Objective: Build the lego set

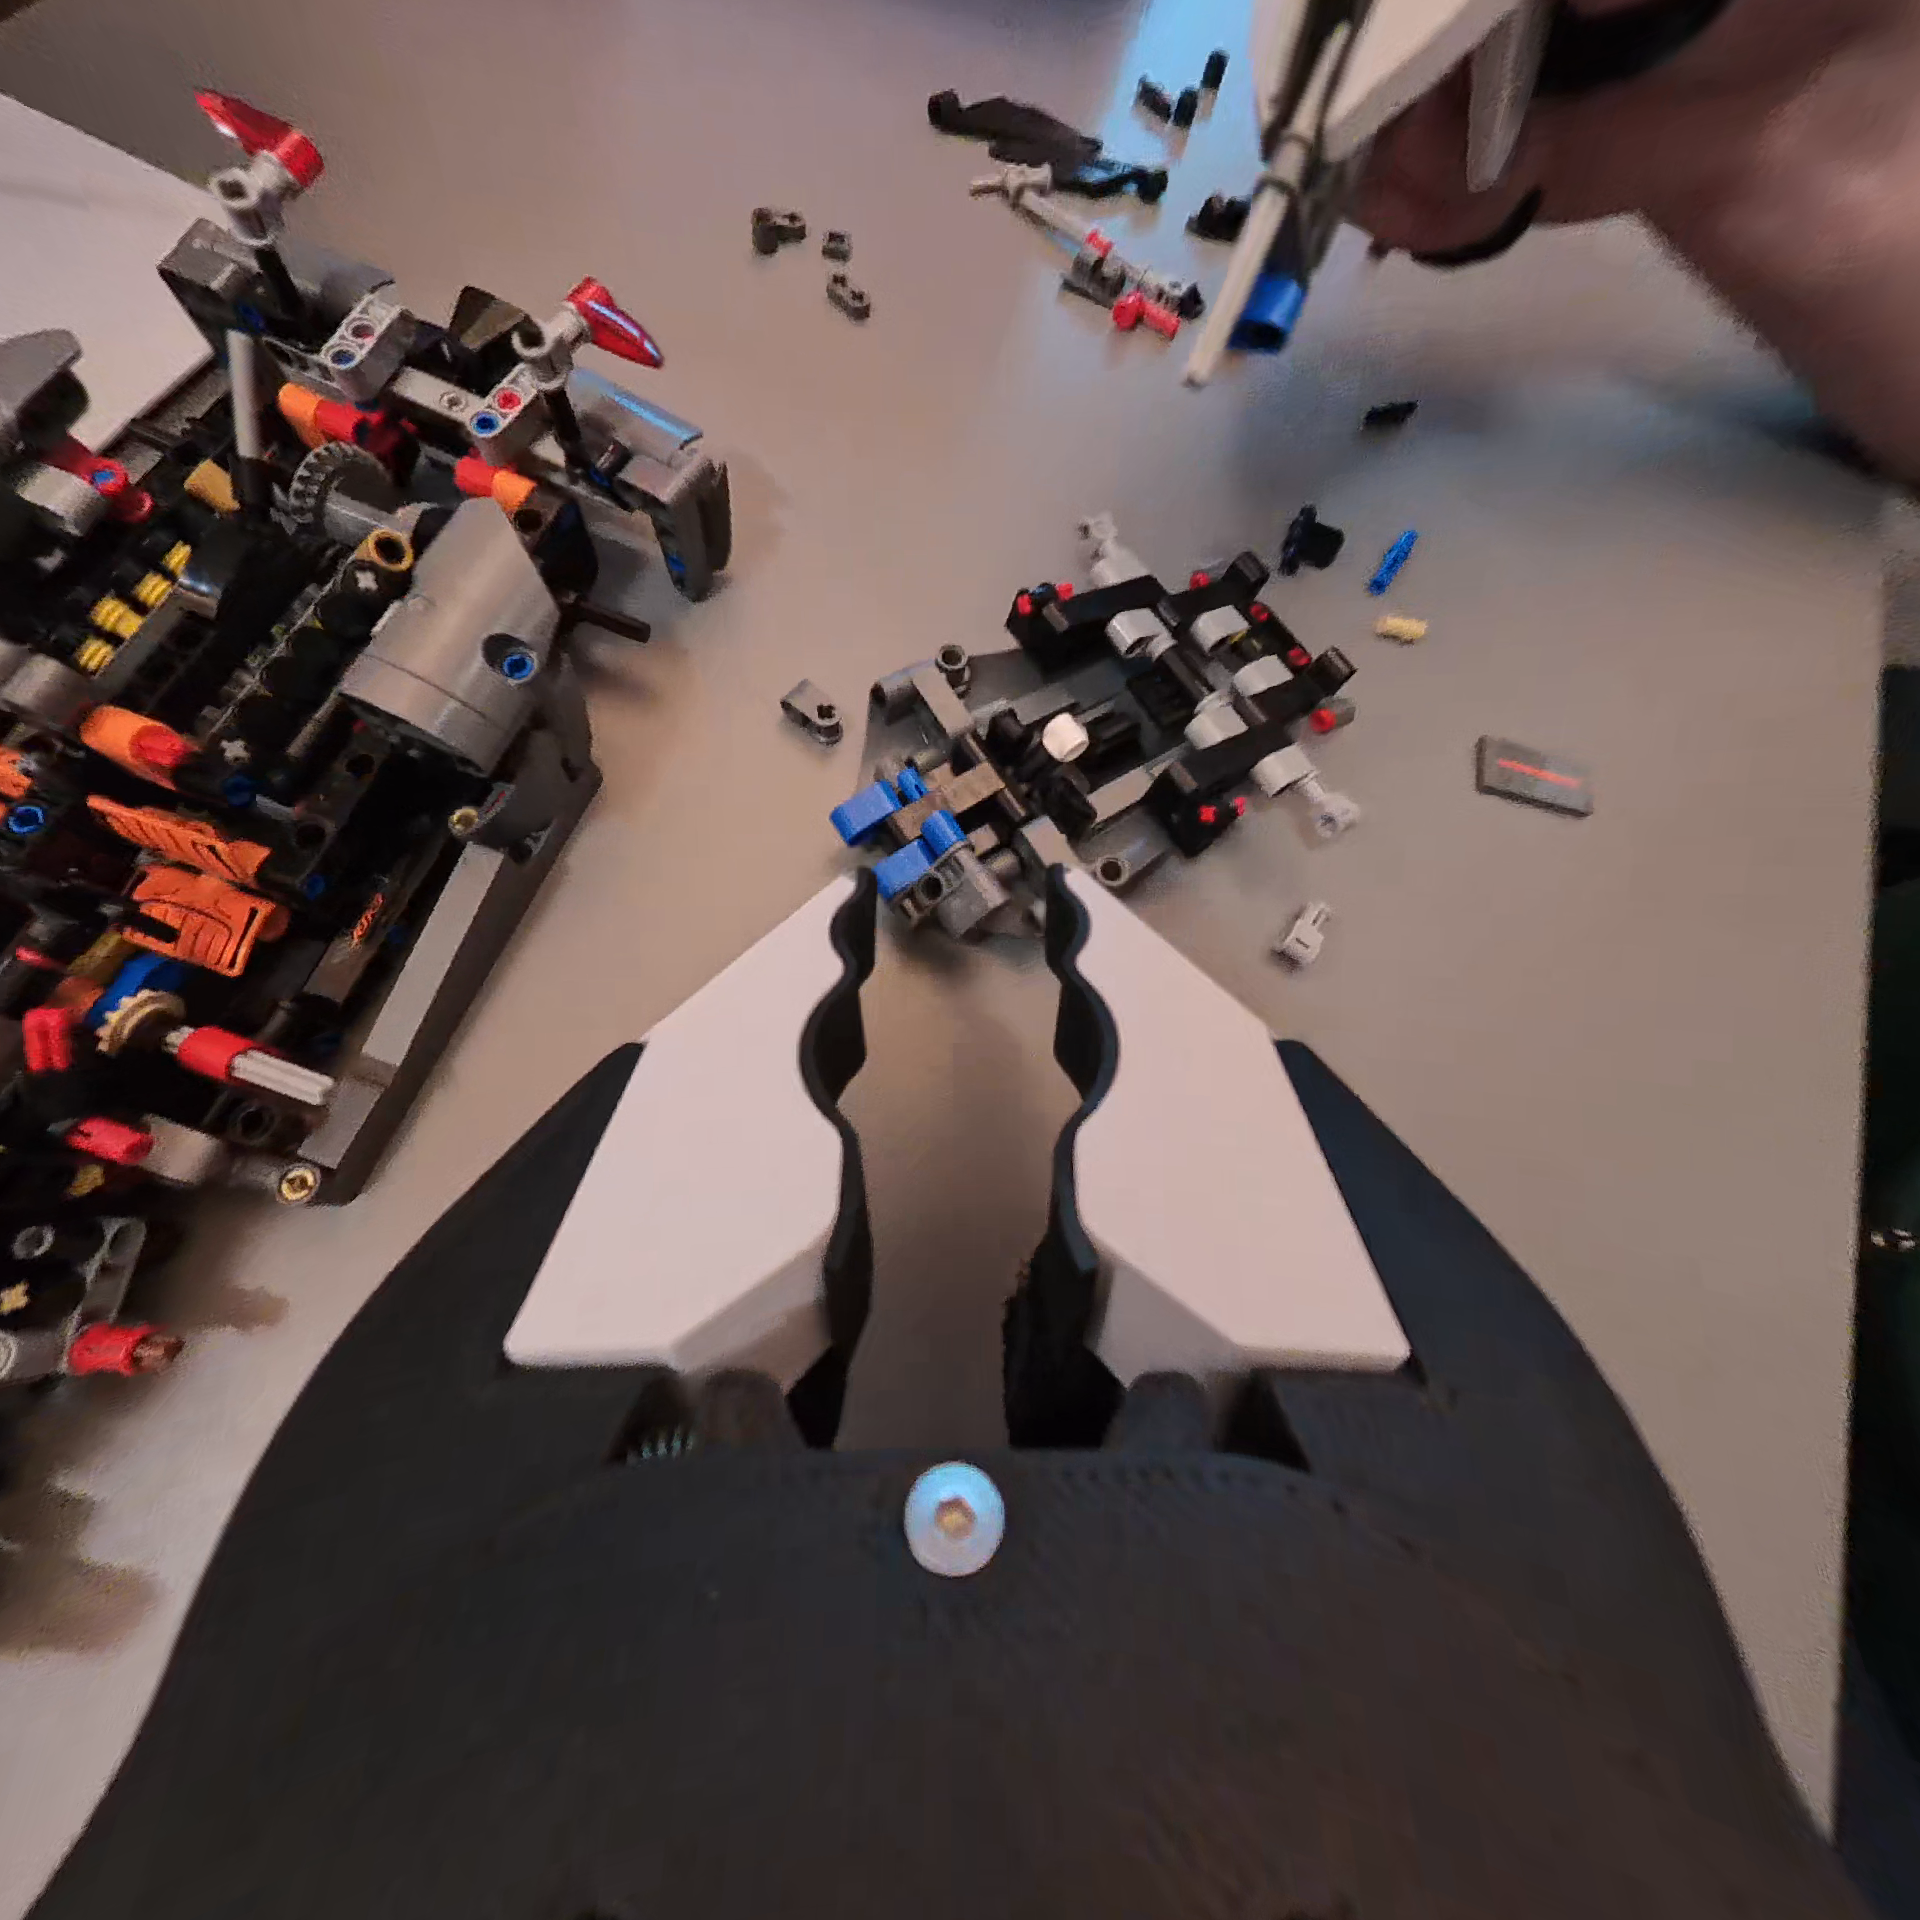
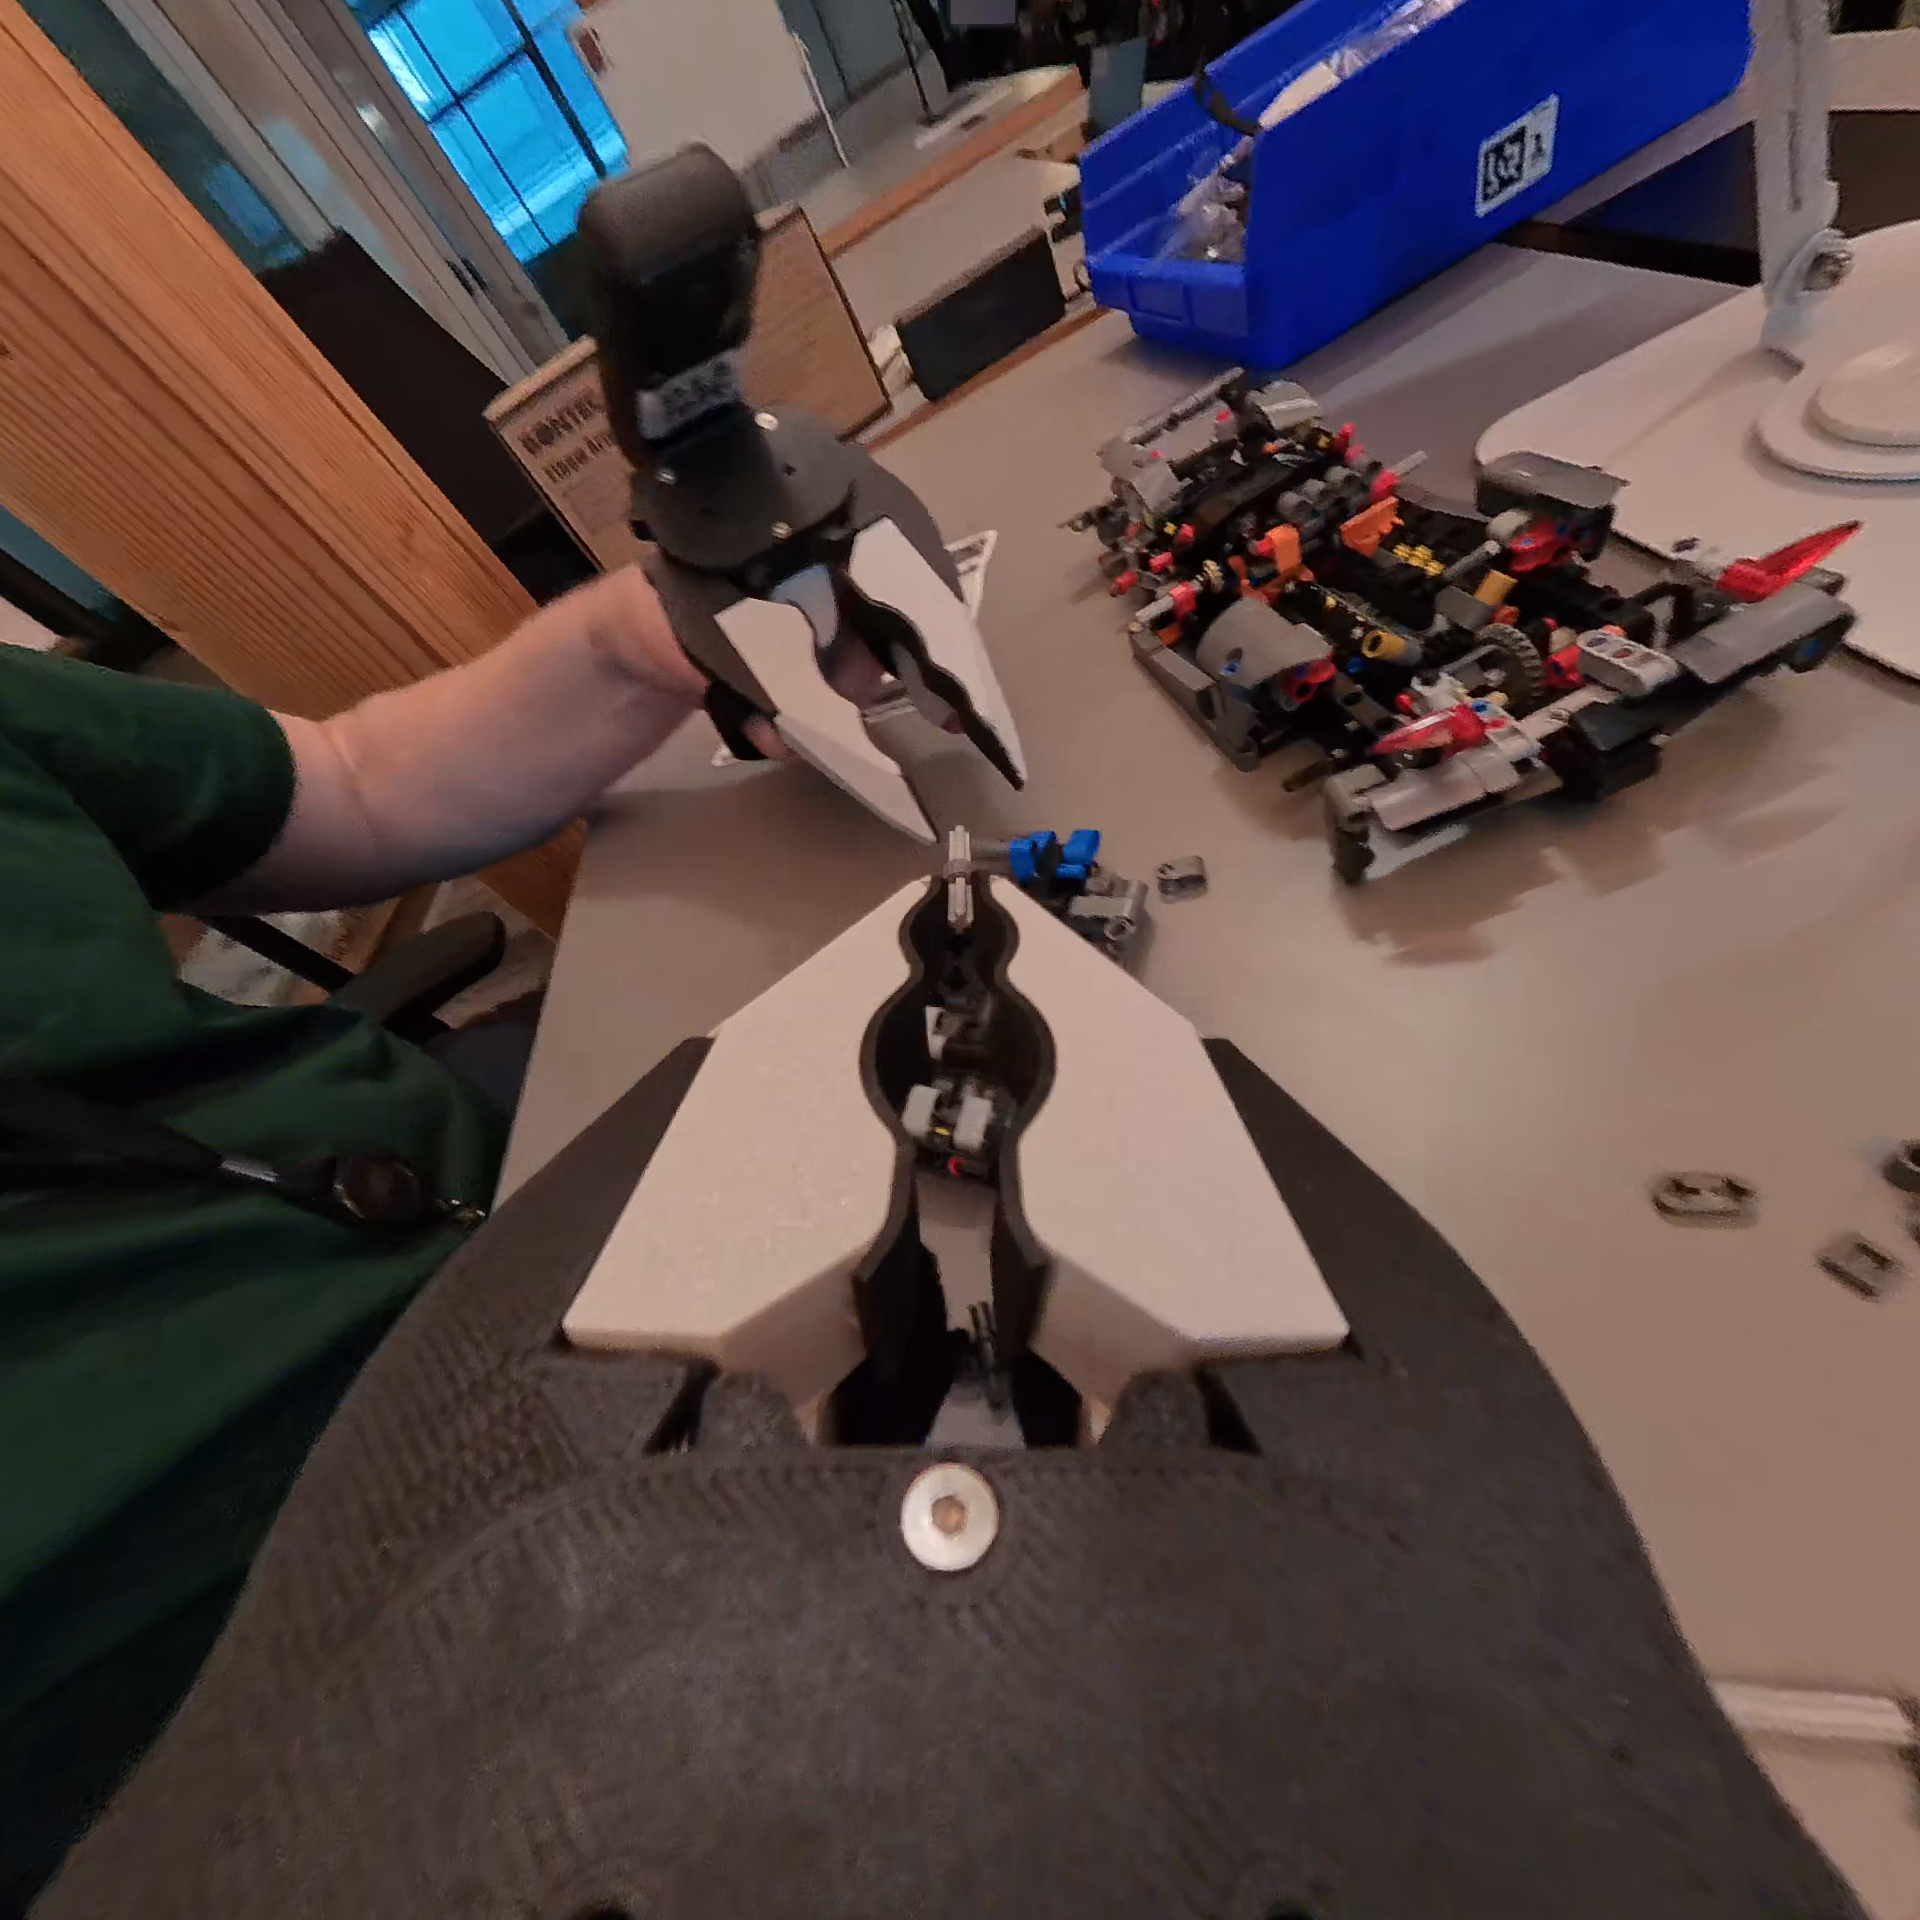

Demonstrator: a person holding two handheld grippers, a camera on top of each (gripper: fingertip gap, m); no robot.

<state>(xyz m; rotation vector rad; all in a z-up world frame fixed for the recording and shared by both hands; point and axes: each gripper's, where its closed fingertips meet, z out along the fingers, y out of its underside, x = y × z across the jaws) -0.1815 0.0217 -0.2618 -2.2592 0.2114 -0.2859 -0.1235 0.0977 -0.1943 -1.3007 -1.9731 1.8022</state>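
The small sub-assembly (image 1: 1101,727), a black and grey block with blue connectors at its near end, lies on the grey table (image 1: 1039,436), which serves here as the reference thing. The left gripper (image 1: 956,883) stands spread at the sub-assembly's blue end, one fingertip on either side of the grey corner; contact cannot be judged. Above and beyond the sub-assembly, the right gripper (image 2: 961,883) is pinched on a thin grey axle piece (image 2: 960,868); in the left wrist view a blue piece (image 1: 1265,307) shows at those fingertips. To the left of the sub-assembly sits the large chassis build (image 1: 260,675), with orange, red and yellow parts. Loose pieces ring the sub-assembly: a blue pin (image 1: 1392,561), a tan pin (image 1: 1401,627), a dark flat tile (image 1: 1535,776). Beyond the chassis stands a blue bin (image 2: 1403,177).
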